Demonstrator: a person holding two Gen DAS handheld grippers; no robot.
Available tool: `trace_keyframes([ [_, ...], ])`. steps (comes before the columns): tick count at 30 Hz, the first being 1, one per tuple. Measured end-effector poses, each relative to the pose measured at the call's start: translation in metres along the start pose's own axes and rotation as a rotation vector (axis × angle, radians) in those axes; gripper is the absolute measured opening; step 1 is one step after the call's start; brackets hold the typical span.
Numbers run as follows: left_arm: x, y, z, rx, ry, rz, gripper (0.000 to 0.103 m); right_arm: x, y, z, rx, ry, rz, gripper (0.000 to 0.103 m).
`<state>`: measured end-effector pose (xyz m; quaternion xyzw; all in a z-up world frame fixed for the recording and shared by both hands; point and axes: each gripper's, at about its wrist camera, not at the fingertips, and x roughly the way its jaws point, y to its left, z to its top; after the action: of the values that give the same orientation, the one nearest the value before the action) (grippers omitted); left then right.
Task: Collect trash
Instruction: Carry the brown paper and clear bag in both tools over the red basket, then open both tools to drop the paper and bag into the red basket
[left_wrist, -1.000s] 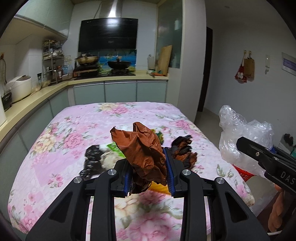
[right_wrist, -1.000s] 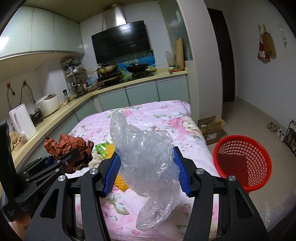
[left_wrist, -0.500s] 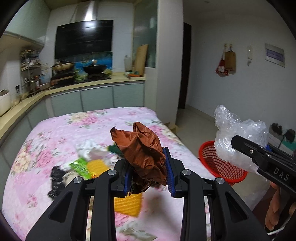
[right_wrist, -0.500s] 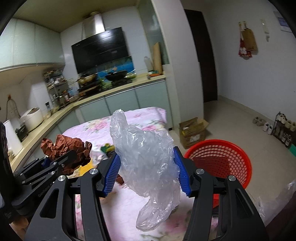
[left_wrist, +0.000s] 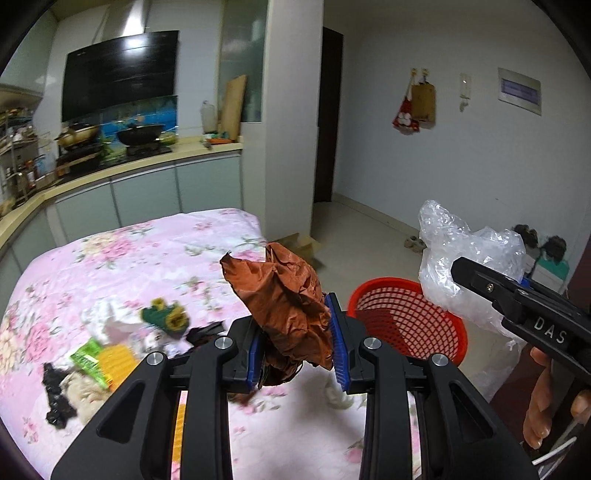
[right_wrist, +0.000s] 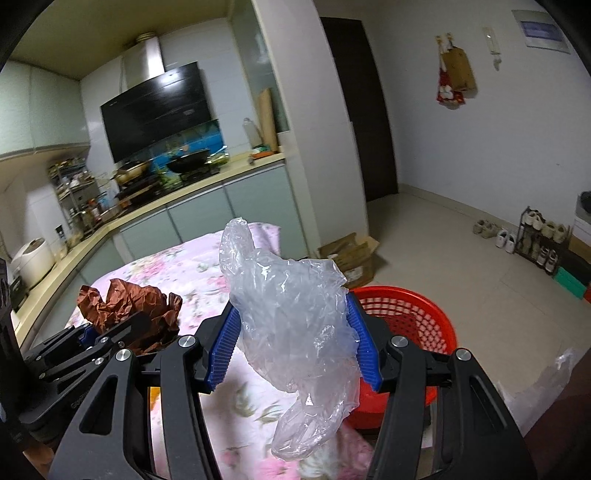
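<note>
My left gripper (left_wrist: 297, 339) is shut on a crumpled brown paper (left_wrist: 286, 299), held over the table's right edge. My right gripper (right_wrist: 293, 341) is shut on a clear plastic bag (right_wrist: 295, 321) that droops below its blue pads. A red mesh basket (left_wrist: 410, 321) stands on the floor just right of the table, beyond both grippers; the basket (right_wrist: 417, 325) looks empty. In the left wrist view the right gripper (left_wrist: 517, 299) and the bag (left_wrist: 465, 266) show at the right. The brown paper (right_wrist: 127, 306) shows at the left of the right wrist view.
More trash lies on the floral tablecloth (left_wrist: 129, 258): a green and yellow wrapper (left_wrist: 99, 360), a green piece (left_wrist: 164, 317), black scraps (left_wrist: 55, 398). A cardboard box (right_wrist: 351, 254) sits on the floor behind the basket. A shoe rack (right_wrist: 539, 236) stands by the right wall.
Both grippers have swung right with their loads, from over the table towards its right edge. The red basket has come into fuller view ahead of them.
</note>
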<state>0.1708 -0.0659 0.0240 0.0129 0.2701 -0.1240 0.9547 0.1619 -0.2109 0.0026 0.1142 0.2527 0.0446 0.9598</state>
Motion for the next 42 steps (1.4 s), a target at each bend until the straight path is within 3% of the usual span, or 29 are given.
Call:
trace_keyframes([
  [17, 0.067, -0.048, 0.013, 0.04, 0.096, -0.17, 0.029, 0.009, -0.067, 0.0, 0.107, 0.039, -0.153, 0.054],
  [32, 0.145, -0.095, -0.002, 0.072, 0.281, -0.26, 0.03, 0.057, -0.106, 0.001, 0.226, 0.166, -0.2, 0.057],
  [36, 0.161, -0.105, -0.011, 0.085, 0.323, -0.264, 0.033, 0.071, -0.112, 0.0, 0.258, 0.205, -0.183, 0.06],
  [38, 0.166, -0.106, -0.014, 0.088, 0.336, -0.259, 0.035, 0.075, -0.114, 0.0, 0.266, 0.214, -0.176, 0.067],
  [42, 0.167, -0.103, -0.015, 0.087, 0.337, -0.246, 0.056, 0.081, -0.121, -0.002, 0.301, 0.232, -0.153, 0.075],
])
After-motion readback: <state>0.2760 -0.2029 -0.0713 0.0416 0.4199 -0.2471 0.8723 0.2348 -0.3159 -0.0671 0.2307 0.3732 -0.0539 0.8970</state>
